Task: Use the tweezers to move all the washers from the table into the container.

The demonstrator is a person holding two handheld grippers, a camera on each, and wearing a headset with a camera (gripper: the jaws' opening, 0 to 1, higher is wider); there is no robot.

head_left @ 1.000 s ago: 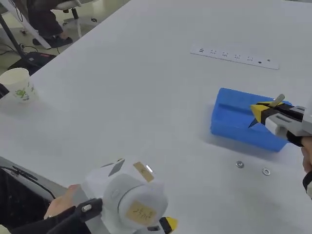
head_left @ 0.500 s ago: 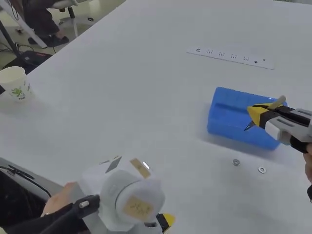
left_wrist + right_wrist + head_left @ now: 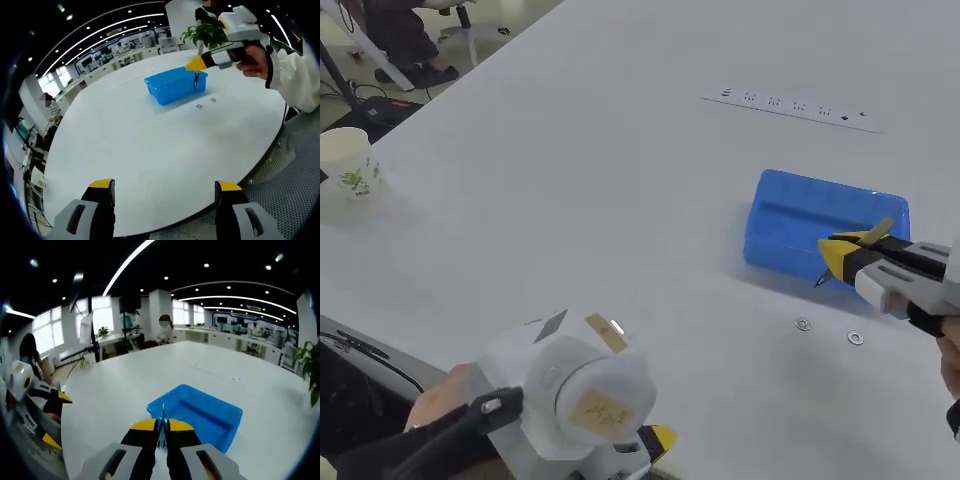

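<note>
- Noted a wide white counter; near edge at the lower left of the head view, just beside the left claw.
- Spotted a white paper cup with green print upright close to the far-left counter edge, well apart from everything else.
- Logged a broad stretch of plain counter surface between the left claw and the blue rectangular plastic container, set toward the right and well away from every counter edge in view.
- Recorded a long white power strip lying flat beyond the container, apart from it.
- Counted two small round metal washers flat on the counter just in front of the container's near wall: left washer and right washer, near each other, not touching.
- Checked the left claw: spread wide, gripping nothing, touching nothing, hovering at the near counter edge and facing the container across the open surface.
- Checked the right claw: yellow tips pressed together on thin metal tweezers, pinched between them.
- Traced the tweezers' tip pointing down at the container's near wall, near the left washer but apart from it; contact with wall or counter not resolvable.
- Unable to tell whether the tip carries anything; too small in all three views.
</note>
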